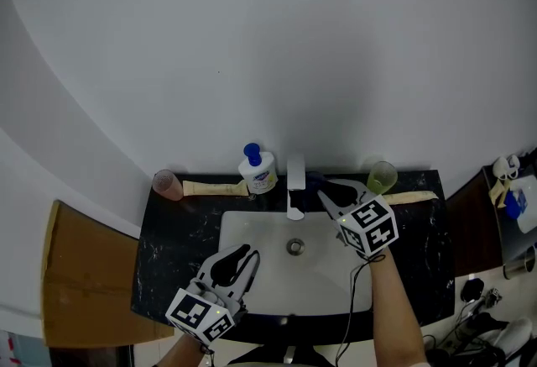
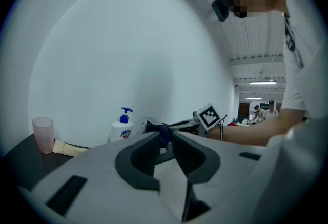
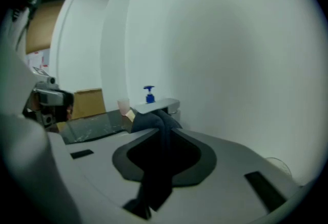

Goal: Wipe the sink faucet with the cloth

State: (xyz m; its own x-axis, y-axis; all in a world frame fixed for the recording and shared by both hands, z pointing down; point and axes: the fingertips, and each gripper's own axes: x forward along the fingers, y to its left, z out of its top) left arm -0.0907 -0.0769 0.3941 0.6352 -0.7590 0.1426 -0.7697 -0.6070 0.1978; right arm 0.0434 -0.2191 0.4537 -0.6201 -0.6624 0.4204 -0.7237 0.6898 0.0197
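Note:
The chrome faucet [image 1: 295, 186] stands at the back of the white sink [image 1: 252, 290], set in a black countertop. My right gripper [image 1: 323, 191] is just right of the faucet's spout, shut on a dark cloth [image 3: 154, 123]. The cloth bunches at the fingertips against the faucet [image 3: 159, 105] and trails back between the jaws. In the left gripper view the cloth [image 2: 160, 130] hangs at the faucet [image 2: 149, 121]. My left gripper [image 1: 249, 254] hovers over the basin's front left, pointing at the faucet. Its jaws stand a narrow gap apart with nothing between them [image 2: 165, 137].
A white soap bottle with a blue pump [image 1: 258, 170] stands left of the faucet, with a pink cup [image 1: 167, 185] farther left. A green cup [image 1: 382, 177] is at the right. Paper-wrapped items [image 1: 214, 187] lie along the back. A cardboard box [image 1: 84, 273] sits left of the counter.

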